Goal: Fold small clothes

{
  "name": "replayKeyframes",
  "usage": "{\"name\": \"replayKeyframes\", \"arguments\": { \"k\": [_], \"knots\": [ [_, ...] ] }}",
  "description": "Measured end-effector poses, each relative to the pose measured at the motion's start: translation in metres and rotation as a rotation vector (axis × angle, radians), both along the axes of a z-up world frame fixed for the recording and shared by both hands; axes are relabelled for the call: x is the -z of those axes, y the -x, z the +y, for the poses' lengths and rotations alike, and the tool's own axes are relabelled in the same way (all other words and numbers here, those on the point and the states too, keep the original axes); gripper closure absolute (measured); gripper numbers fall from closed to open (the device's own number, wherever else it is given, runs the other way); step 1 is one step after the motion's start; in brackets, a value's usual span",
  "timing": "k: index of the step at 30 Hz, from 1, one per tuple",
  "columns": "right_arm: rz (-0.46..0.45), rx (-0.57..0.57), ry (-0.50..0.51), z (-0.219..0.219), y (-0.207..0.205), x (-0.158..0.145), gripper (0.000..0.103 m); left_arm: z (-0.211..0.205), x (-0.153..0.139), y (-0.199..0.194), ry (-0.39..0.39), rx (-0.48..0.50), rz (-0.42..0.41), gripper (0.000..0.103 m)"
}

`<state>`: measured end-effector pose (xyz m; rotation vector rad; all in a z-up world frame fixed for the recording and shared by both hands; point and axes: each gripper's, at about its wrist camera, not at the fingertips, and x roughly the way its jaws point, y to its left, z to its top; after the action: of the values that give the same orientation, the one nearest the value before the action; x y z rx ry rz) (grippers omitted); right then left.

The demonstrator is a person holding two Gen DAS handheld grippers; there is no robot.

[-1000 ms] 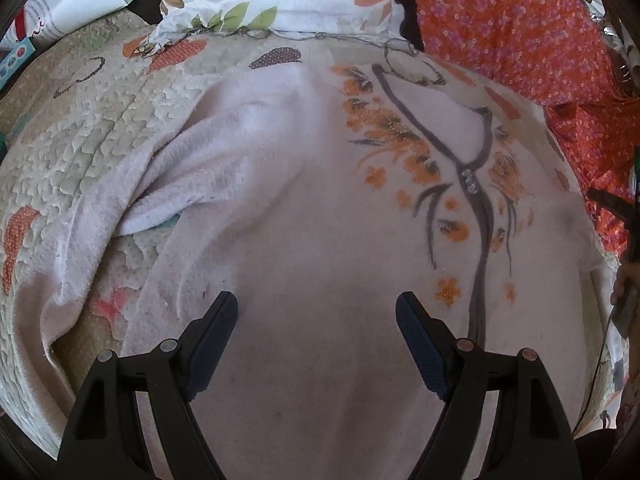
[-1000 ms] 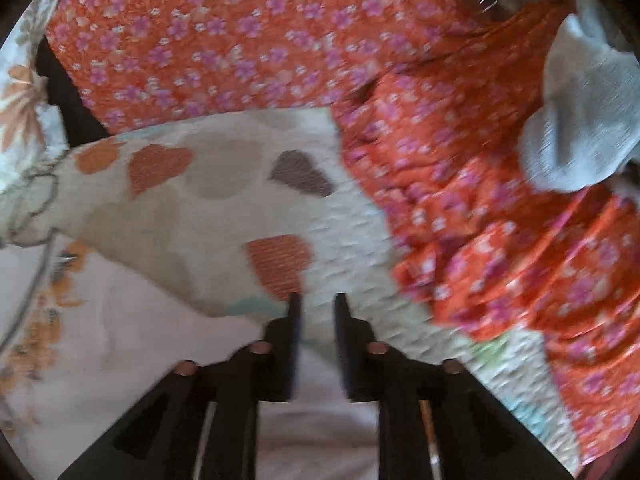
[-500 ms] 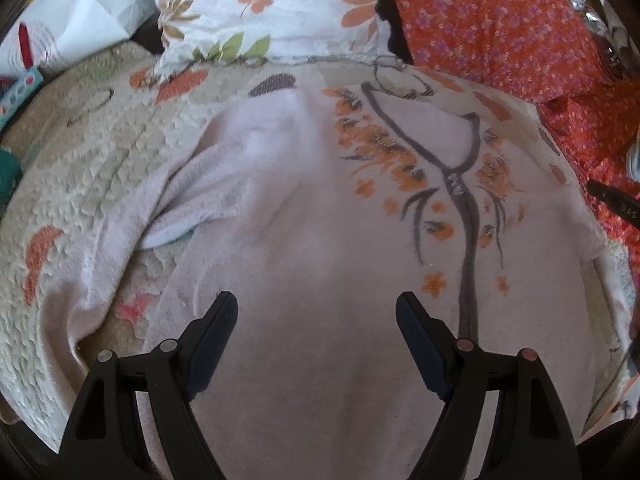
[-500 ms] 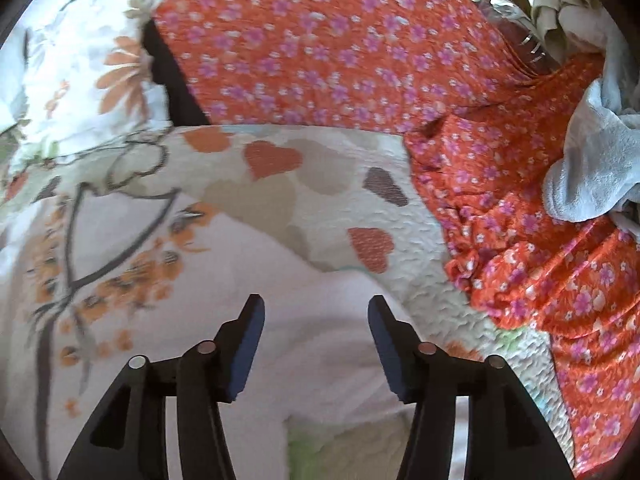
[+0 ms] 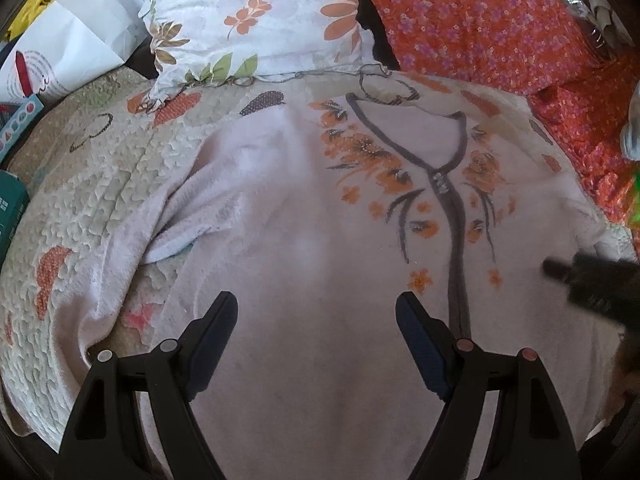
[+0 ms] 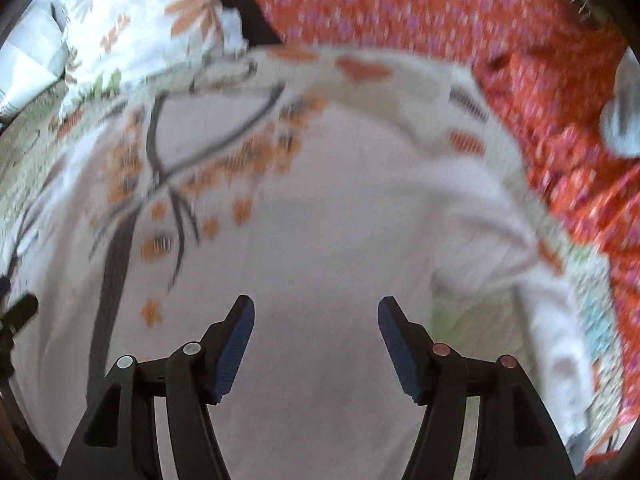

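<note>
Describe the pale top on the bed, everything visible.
The top is a pale pinkish-white soft knit, spread flat and face up on the quilt. A dark-edged V neckline with small beads sits among printed orange flowers and dark stems. Its sleeve on the left of the left wrist view lies creased. Neither open gripper holds it.

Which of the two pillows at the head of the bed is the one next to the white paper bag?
The white floral pillow; the paper bag sits just beside it. The orange pillow with purple flowers lies on its other side.
</note>
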<state>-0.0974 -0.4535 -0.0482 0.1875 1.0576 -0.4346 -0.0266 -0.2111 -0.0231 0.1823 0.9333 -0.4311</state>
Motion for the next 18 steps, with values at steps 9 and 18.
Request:
{"name": "replayKeyframes", "arguments": {
  "k": [9,18],
  "knots": [
    [0.052,0.026,0.002,0.0,0.0,0.022,0.022,0.006,0.007,-0.001,-0.013,-0.009,0.023,0.022],
    [0.038,0.046,-0.021,-0.006,0.0,0.025,0.01,0.076,0.022,-0.028,-0.028,-0.165,0.096,0.022]
  ]
}}
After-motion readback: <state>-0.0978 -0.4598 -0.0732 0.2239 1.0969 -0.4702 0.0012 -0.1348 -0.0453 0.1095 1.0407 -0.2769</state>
